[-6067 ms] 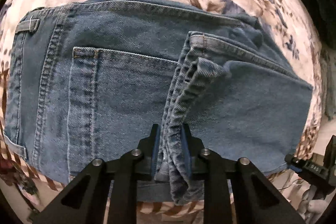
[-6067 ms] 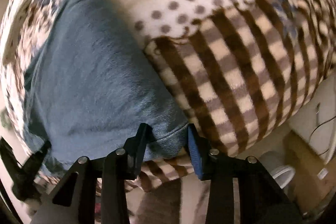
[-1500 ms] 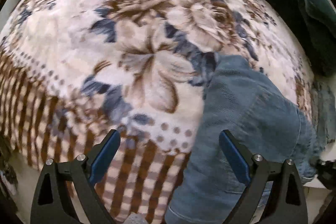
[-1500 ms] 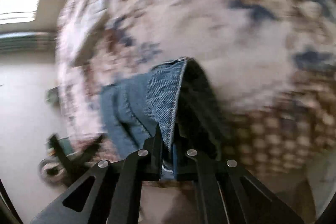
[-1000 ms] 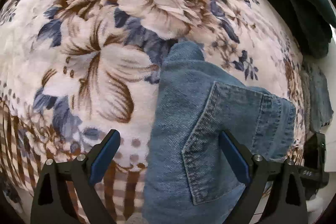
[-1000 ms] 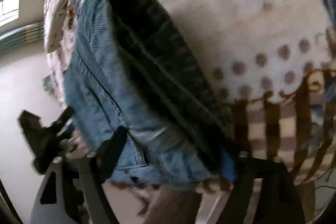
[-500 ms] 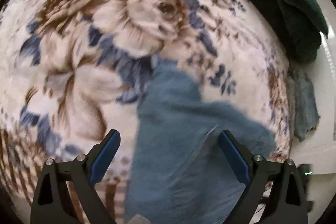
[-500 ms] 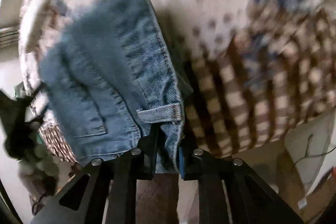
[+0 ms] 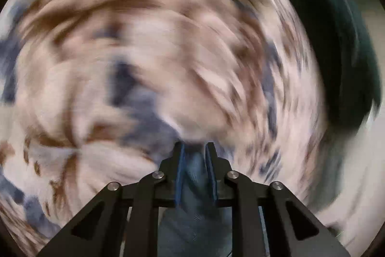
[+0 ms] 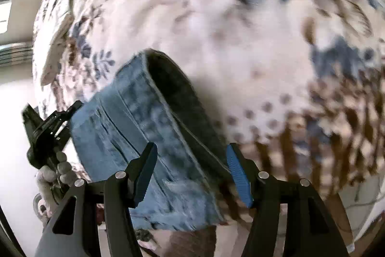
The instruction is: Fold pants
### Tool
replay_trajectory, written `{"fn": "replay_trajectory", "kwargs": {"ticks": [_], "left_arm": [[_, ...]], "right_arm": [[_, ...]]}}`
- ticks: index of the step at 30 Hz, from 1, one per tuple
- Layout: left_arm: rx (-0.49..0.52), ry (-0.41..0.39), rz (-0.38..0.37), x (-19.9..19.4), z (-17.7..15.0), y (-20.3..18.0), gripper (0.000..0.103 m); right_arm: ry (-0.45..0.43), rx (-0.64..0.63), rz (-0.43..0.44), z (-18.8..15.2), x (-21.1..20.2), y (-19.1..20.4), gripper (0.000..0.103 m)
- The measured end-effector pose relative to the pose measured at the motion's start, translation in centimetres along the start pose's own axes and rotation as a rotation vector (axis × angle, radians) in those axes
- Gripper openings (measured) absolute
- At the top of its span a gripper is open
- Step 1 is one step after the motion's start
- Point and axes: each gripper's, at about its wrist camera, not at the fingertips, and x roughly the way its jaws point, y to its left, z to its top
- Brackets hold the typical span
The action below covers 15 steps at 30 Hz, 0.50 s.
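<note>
The blue denim pants [image 10: 134, 127] lie folded on the flowered blanket [image 10: 240, 40] near its front edge, one folded side standing up with a dark gap under it. My right gripper [image 10: 191, 172] hovers over the near end of the pants; its jaws are opening, the denim lies between them and the blue pads do not press it. The left wrist view is badly blurred. There my left gripper [image 9: 194, 151] is closing, its narrow jaws pinching a fold of the pants [image 9: 195, 220]. The left gripper [image 10: 69, 112], held by a hand [image 10: 53, 175], sits at the pants' left edge.
The blanket [image 9: 144, 40] covers the whole bed, striped brown at its front edge. A dark green cloth [image 9: 336, 52] lies at the far right. A folded white cloth [image 10: 57, 40] lies further back on the left. Pale floor [image 10: 14, 136] lies beyond the bed's left side.
My left gripper, wide open over the pants before, has swung fast and shut on a denim fold. My right gripper has let go of the waistband edge, opened and risen.
</note>
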Motion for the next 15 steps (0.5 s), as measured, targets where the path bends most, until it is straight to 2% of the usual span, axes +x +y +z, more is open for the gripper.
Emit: {"fn": "replay_trajectory", "kwargs": {"ticks": [1, 3, 5, 6, 7, 8, 9, 10, 11, 12, 13, 15], "left_arm": [[-0.080, -0.023, -0.033, -0.7, 0.4, 1.3, 0.015], [-0.119, -0.038, -0.099, -1.9, 0.6, 2.0, 0.017], [-0.063, -0.014, -0.102, -2.3, 0.4, 1.0, 0.033], [-0.029, 0.003, -0.095, -2.4, 0.2, 0.4, 0.050], [0.022, 0.021, -0.095, -2.3, -0.2, -0.5, 0.060], [0.069, 0.041, -0.077, -2.0, -0.6, -1.4, 0.061], [0.114, 0.062, -0.055, -1.6, -0.9, -2.2, 0.061], [0.189, 0.081, -0.018, -1.0, -1.5, -3.4, 0.059], [0.255, 0.083, 0.029, -0.6, -1.9, -4.4, 0.053], [0.331, 0.084, 0.061, -0.1, -2.5, -5.5, 0.016], [0.405, 0.087, 0.101, 0.4, -3.0, -6.3, 0.008], [0.464, 0.053, 0.151, 0.6, -3.2, -7.1, 0.006]], "right_arm": [[0.000, -0.009, -0.006, 0.2, 0.4, 1.0, 0.063], [-0.010, -0.025, 0.008, 1.1, 0.7, 1.6, 0.063], [-0.015, -0.015, 0.034, 2.2, 1.8, 2.1, 0.065], [-0.021, -0.019, 0.043, 2.5, 2.9, 2.9, 0.065], [-0.012, -0.028, 0.033, 2.5, 3.7, 2.9, 0.065], [-0.007, -0.028, 0.025, 2.5, 4.5, 3.0, 0.061], [-0.029, -0.024, 0.042, 2.4, 4.4, 3.0, 0.042], [-0.041, -0.026, 0.029, 2.2, 4.4, 3.3, 0.040], [-0.046, -0.041, 0.013, 2.0, 4.1, 3.5, 0.031], [-0.056, -0.077, -0.019, 1.5, 3.4, 4.1, 0.028], [-0.065, -0.096, -0.040, 1.0, 2.9, 4.2, 0.026], [-0.104, -0.136, -0.103, 0.1, 1.5, 4.9, 0.020]]}}
